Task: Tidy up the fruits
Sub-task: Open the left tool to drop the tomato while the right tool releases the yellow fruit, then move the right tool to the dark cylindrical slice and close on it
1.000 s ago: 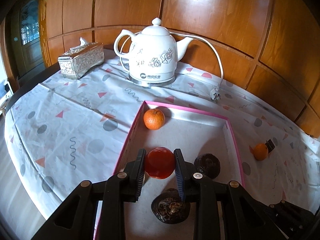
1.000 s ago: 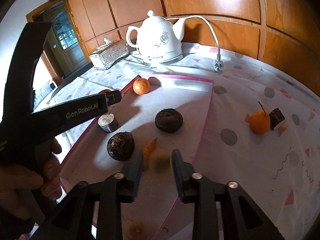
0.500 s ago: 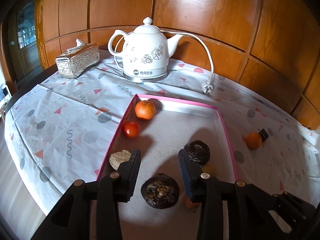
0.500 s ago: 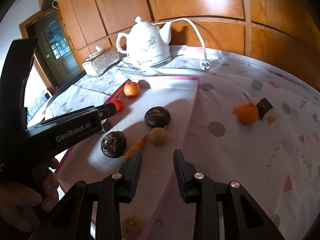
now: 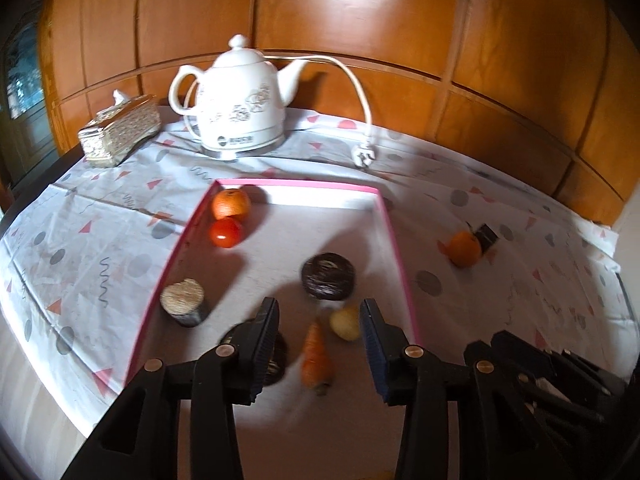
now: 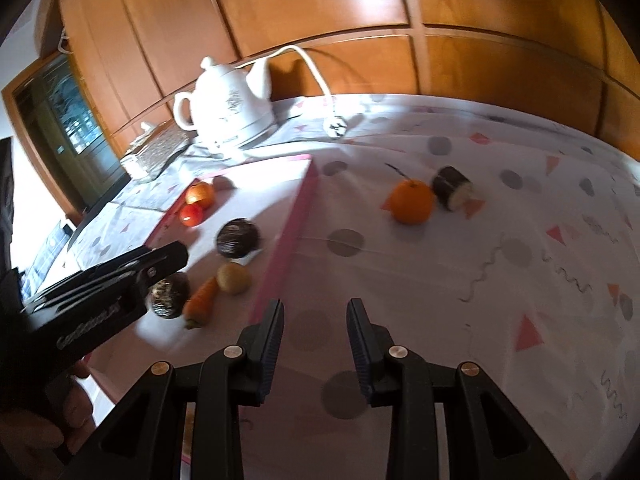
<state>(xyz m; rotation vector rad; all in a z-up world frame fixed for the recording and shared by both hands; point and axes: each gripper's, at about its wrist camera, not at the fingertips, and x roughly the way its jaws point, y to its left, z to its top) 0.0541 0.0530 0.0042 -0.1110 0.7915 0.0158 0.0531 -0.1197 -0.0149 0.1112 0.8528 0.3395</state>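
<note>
1. Tomato [image 5: 227,232] first, at the far left of my tray [image 5: 298,184]: a second ago it sat clamped between my left gripper's pads; now it lies on the tray floor, touching the mandarin [image 5: 231,203] at its 12 o'clock, both against the pink left wall.
2. Left gripper [image 5: 319,322] has backed away toward the near end of the tray. Its jaws are opening, with nothing pressed by the pads; between them I see only the tray floor, where a carrot [image 5: 316,356] and a small yellowish fruit [image 5: 345,323] lie.
3. At about 9 o'clock of that gripper stands a cut dark stump [image 5: 183,298], pale face up, near the left wall; it was not in my left view a second ago.
4. One dark round fruit [image 5: 328,276] rests at 12 o'clock of the gripper; another [image 5: 276,356] is half hidden behind the left finger.
5. Right gripper [image 6: 315,320] has swung off the tray and now hangs over the patterned cloth [image 6: 460,264]. Its jaws stand at the same narrow gap as before, empty.
6. At 1 o'clock of it, well apart, an orange [image 6: 412,202] lies on the cloth outside the tray, with a dark cut piece [image 6: 452,188] just beside it at its 2 o'clock, unmoved.
</note>
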